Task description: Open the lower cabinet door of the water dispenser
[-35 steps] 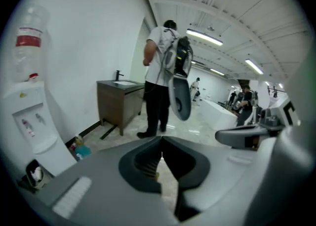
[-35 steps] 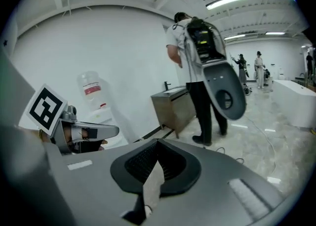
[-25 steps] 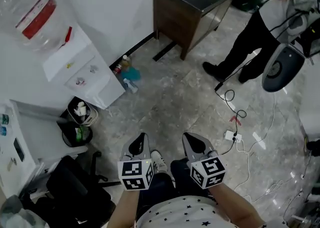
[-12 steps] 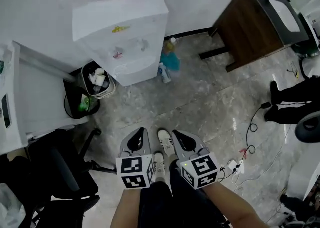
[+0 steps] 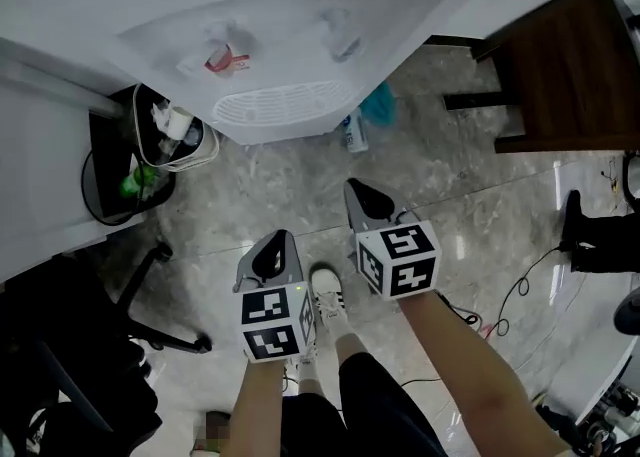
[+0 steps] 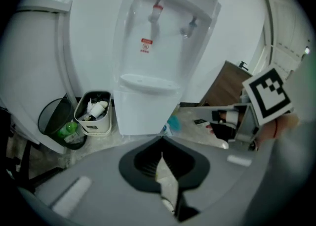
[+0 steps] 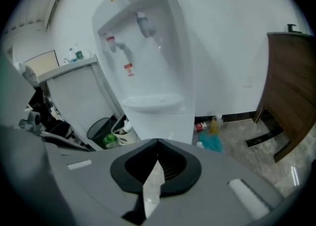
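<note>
The white water dispenser (image 5: 280, 55) stands against the wall, seen from above in the head view, with its red and blue taps over a ribbed drip tray (image 5: 272, 105). Its lower cabinet door (image 6: 144, 113) (image 7: 165, 127) is closed. My left gripper (image 5: 277, 237) is shut and empty, low over the floor and well short of the dispenser. My right gripper (image 5: 357, 191) is also shut and empty. It reaches further forward, just right of the dispenser's base. Both sets of jaws (image 6: 161, 143) (image 7: 157, 144) point at the lower front of the dispenser and are clear of it.
A white waste bin (image 5: 178, 137) and a black bin (image 5: 118, 187) stand left of the dispenser. A black office chair (image 5: 85, 345) is at the lower left. A brown cabinet (image 5: 575, 65) is at the right. Bottles and a teal cloth (image 5: 372, 105) lie by the wall. Cables (image 5: 520, 290) trail over the floor.
The head view has swung closer, so the dispenser now fills the top. Both grippers have come down and forward toward it, the right one ahead of the left. Both stayed shut.
</note>
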A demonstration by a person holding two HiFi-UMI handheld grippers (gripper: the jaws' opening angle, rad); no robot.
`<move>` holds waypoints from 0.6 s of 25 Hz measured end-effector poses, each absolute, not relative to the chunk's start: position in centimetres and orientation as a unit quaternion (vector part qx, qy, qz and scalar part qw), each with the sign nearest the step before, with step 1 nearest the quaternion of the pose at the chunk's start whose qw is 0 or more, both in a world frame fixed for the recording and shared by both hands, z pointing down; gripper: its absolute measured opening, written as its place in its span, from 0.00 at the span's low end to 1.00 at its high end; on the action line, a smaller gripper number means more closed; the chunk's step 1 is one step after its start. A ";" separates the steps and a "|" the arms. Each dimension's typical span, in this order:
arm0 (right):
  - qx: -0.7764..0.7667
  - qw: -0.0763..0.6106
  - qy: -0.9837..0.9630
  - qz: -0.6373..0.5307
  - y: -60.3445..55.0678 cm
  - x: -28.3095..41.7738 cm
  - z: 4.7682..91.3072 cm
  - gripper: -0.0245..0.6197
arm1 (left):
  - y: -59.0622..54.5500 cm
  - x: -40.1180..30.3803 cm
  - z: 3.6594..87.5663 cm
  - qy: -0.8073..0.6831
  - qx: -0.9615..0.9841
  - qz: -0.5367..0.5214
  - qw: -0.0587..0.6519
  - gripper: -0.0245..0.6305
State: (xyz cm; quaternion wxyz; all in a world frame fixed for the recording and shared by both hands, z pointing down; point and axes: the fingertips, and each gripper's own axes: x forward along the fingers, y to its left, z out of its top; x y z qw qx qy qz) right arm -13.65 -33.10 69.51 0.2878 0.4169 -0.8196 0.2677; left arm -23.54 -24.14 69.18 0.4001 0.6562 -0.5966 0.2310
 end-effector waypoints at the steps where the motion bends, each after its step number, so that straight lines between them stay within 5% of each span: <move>1: 0.415 0.298 -0.818 0.263 -34.3 -13.6 71.0 0.04 | -24.6 -23.7 70.4 -0.600 0.649 0.229 0.408 0.05; 3: 0.409 0.316 -0.818 0.251 -36.8 -13.3 73.5 0.04 | -25.5 -23.7 72.2 -0.603 0.640 0.224 0.420 0.05; 10: 0.388 0.337 -0.828 0.225 -45.3 -12.9 77.6 0.47 | -27.6 -22.7 73.9 -0.583 0.664 0.249 0.398 0.05; 15: 0.357 0.347 -0.848 0.179 -47.6 -14.4 77.6 0.53 | -28.0 -22.4 73.9 -0.580 0.666 0.247 0.398 0.05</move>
